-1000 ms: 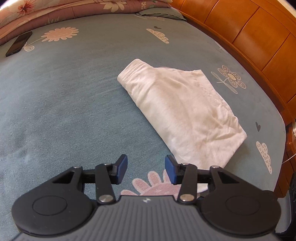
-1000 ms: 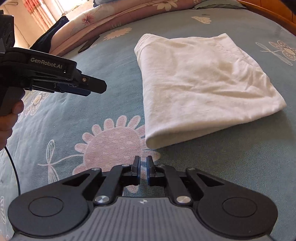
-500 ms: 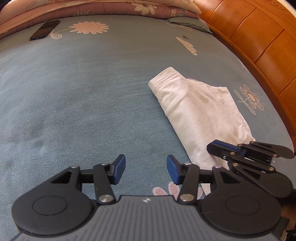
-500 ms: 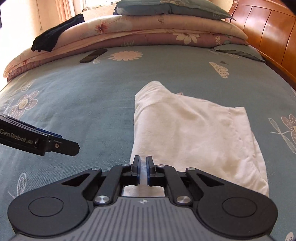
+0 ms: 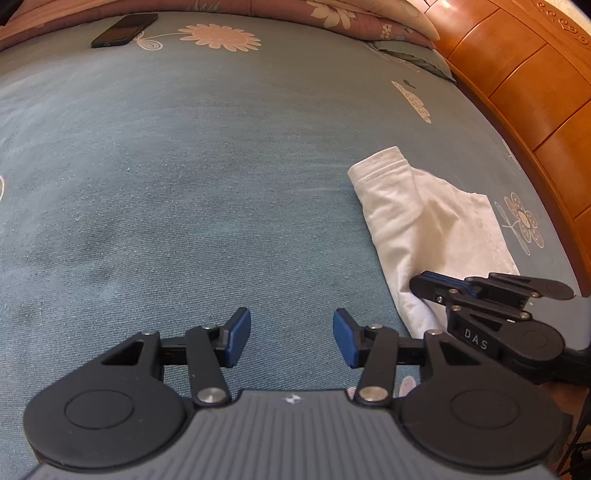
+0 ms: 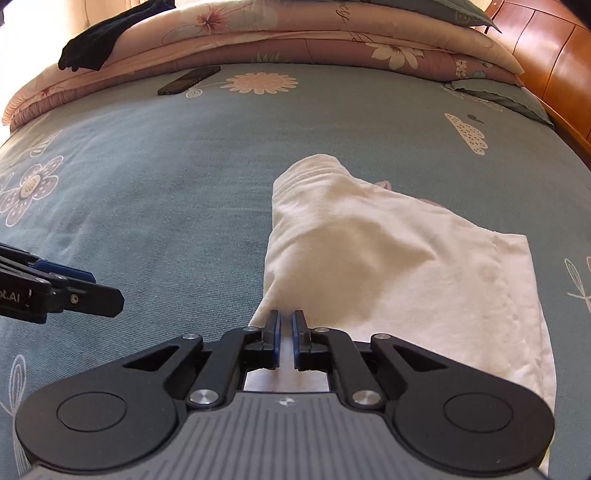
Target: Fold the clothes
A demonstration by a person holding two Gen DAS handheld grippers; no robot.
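The folded garment (image 6: 399, 273) is lying on the bed sheet (image 6: 184, 192), toward the right side of the bed, with one corner pointing to the far end. The right gripper (image 6: 286, 332) is hanging over the garment's near left edge, and the left gripper (image 5: 291, 338) is sitting to its left over bare sheet. A phone (image 6: 189, 79) is lying far off on the sheet, just before the stacked quilts (image 6: 295, 33) running along the far edge. A dark cloth (image 6: 99, 48) is resting on the quilts' left end. The headboard (image 5: 535, 85) is standing along the right side.

Blue floral bed (image 5: 192, 177): folded white garment (image 6: 388, 266), black phone (image 6: 189, 79), quilts (image 6: 295, 33).
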